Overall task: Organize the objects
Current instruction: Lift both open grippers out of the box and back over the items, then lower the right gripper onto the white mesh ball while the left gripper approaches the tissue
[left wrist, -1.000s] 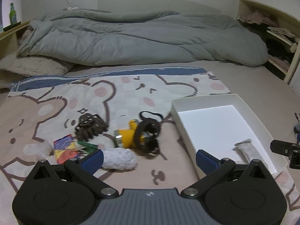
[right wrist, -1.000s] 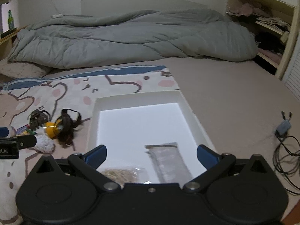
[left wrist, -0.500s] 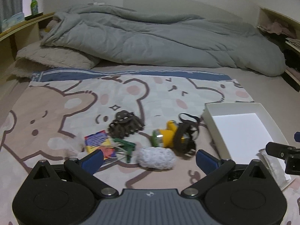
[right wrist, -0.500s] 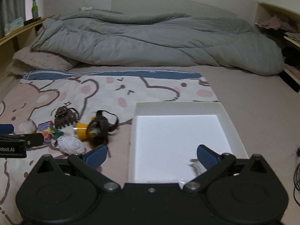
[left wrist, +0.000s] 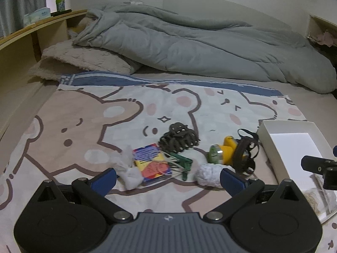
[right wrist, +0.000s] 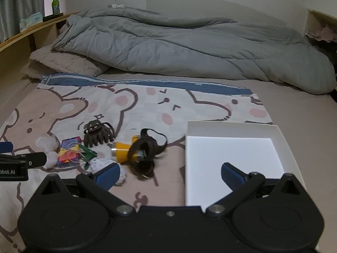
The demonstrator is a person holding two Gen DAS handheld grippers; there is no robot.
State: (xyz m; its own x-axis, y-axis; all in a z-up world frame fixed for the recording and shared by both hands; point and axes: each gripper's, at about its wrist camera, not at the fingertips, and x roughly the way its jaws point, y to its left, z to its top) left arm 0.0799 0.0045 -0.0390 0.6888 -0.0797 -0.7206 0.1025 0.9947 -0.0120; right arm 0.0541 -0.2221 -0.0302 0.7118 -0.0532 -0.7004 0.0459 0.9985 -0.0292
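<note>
While a little heap of things lies on the bear blanket (left wrist: 88, 113), the left tool (left wrist: 168, 176) hangs just in front of it, spread wide and holding nothing. The heap has a brown hair clip (left wrist: 179, 140), a colorful card pack (left wrist: 152, 162) and a white ball (left wrist: 209, 175). The right tool (right wrist: 170, 174) is spread wide too, with the white box (right wrist: 282, 145) ahead on its right side.

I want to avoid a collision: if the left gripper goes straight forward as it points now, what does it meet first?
Probably the colourful card pack and the green clips beside it, lying between the open fingers of the left gripper. The brown hair claw lies farther on. Depth is uncertain.
</note>
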